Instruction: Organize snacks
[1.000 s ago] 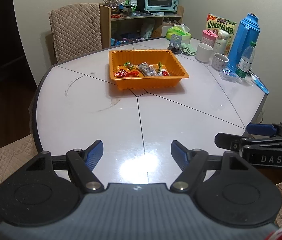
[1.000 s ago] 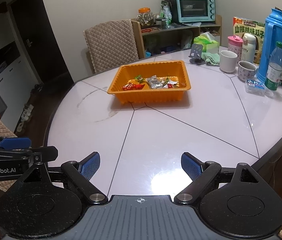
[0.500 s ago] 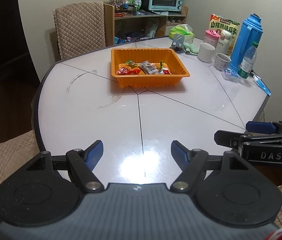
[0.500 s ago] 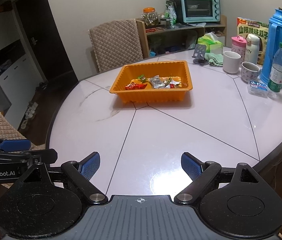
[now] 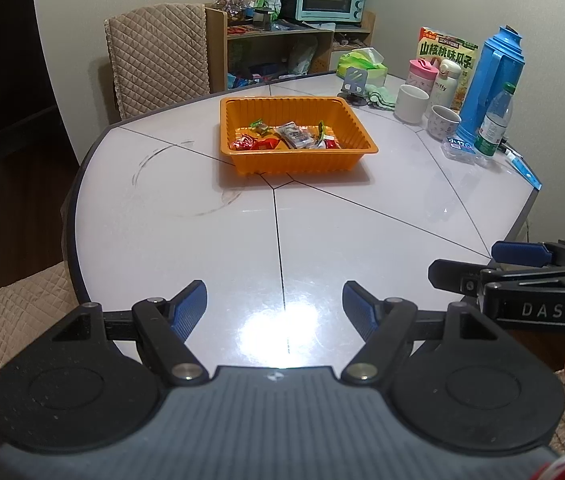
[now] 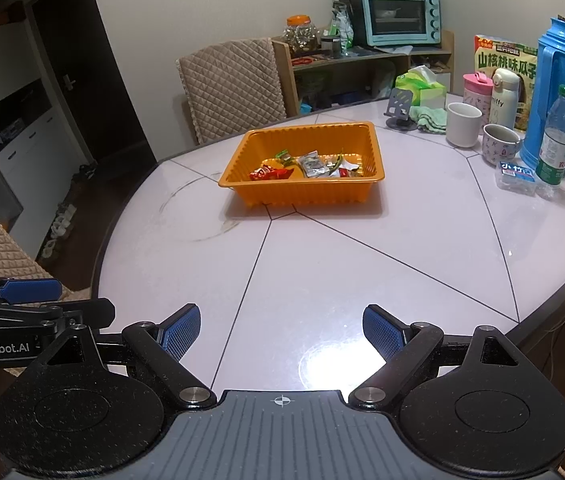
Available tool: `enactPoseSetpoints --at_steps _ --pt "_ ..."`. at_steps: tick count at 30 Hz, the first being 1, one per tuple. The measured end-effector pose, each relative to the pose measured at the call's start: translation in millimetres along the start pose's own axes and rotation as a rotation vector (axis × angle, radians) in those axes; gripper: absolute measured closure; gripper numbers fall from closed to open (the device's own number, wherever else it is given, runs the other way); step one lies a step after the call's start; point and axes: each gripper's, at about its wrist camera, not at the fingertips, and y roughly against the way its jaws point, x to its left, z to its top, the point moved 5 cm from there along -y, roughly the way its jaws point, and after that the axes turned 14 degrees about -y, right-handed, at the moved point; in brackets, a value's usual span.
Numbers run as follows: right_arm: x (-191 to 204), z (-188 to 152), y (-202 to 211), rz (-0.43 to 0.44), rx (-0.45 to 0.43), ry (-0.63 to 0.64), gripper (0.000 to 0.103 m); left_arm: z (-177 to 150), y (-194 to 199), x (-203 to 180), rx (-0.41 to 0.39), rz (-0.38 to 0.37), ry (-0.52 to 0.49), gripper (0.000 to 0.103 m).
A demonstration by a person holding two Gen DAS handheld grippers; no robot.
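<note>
Snack packets (image 5: 286,139) are seen inside the orange tray (image 5: 302,162) at frame centre; both the left gripper (image 5: 274,304) and right gripper (image 6: 281,326) are held with jaws spread, empty, over the counter (image 5: 202,248).

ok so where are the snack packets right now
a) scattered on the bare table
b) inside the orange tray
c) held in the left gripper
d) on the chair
b: the snack packets all lie inside the orange tray on the table, while the left gripper and right gripper are both open with nothing between their fingers.
</note>
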Motion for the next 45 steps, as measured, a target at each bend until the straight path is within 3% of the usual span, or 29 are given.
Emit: enactPoseSetpoints --at_steps 45 --pt "2.9 3.0 -6.4 -0.005 0.002 -0.012 0.015 2.9 -6.8 0.1 0.003 -0.011 -0.008 0.030"
